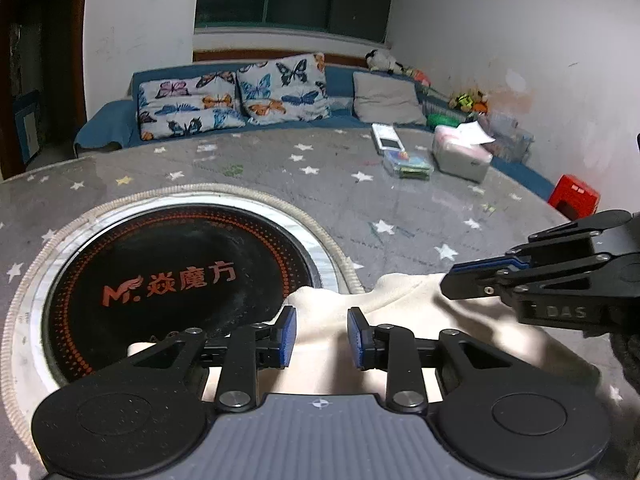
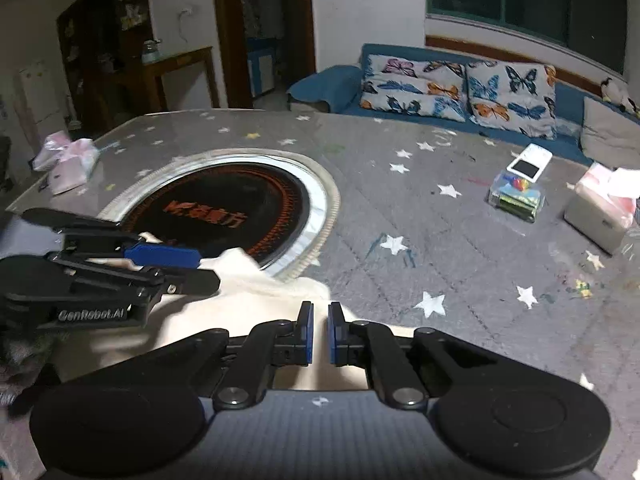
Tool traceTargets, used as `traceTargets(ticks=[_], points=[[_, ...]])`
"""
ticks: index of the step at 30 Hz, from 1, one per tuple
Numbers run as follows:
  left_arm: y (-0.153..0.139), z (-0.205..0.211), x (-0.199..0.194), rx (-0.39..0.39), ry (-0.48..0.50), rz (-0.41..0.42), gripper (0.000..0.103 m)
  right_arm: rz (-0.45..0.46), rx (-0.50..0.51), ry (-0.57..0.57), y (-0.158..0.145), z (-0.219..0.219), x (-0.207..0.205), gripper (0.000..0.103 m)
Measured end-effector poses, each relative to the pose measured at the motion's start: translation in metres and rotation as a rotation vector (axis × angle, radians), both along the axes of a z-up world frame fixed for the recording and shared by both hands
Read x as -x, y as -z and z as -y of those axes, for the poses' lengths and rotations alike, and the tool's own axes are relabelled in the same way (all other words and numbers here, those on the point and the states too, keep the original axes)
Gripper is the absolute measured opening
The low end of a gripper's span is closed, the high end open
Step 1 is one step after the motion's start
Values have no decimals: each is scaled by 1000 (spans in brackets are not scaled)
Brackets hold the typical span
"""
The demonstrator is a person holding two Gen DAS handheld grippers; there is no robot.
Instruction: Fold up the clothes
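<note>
On the table: a grey cloth with white stars [image 1: 360, 200] is spread over the top.
Far left: a pink bag [image 2: 68, 162] is seen near the table edge.
Round cooker: a black plate with orange writing [image 1: 172, 280] is set into the table.
Left gripper [image 1: 321, 336]: it is held over the garment, and its jaws are parted with a wide gap; nothing is pinched.
Garment: a cream piece of clothing [image 1: 400, 320] is laid bunched at the near edge of the table, with one corner over the cooker rim.
Right gripper [image 2: 319, 332]: it is held just over the cream cloth, and its jaws are parted by a small gap; nothing is pinched.
Far right: a clear box [image 2: 516, 196], a white gadget [image 2: 528, 164] and a tissue box [image 2: 600, 216] are seen well apart from the garment.
Behind: butterfly pillows [image 1: 236, 96] are propped on a blue sofa [image 1: 340, 76].
</note>
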State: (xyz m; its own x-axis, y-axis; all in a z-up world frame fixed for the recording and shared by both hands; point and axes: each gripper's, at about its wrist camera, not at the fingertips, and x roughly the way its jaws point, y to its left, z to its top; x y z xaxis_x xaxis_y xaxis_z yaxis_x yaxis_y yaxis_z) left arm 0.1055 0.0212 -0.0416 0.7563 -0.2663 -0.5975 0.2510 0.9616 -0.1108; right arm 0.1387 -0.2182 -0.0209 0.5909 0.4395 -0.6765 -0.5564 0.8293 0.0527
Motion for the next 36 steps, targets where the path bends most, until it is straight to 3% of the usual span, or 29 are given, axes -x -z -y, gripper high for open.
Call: traceTargets(ticks=[11,17,20,28,32,36], points=[[-3,-3,71,17,75,38,31,-25,13,-106,-3,-1,64,11],[9,-9,84,16,31,17,31,-31,-6,-66,6,9,72,24],[8,-18,89,26,-5,20,32,-27,-15,-48,2,15,76,25],[2,-44,88,95,-100,11,32,-69,-53,8,11,37,81,25],[-2,-48,71,103,-120,36,32,-59,-43,2,11,32,82,27],[8,-57,47,98,-191,-11,32,-58,-45,1,11,32,81,28]])
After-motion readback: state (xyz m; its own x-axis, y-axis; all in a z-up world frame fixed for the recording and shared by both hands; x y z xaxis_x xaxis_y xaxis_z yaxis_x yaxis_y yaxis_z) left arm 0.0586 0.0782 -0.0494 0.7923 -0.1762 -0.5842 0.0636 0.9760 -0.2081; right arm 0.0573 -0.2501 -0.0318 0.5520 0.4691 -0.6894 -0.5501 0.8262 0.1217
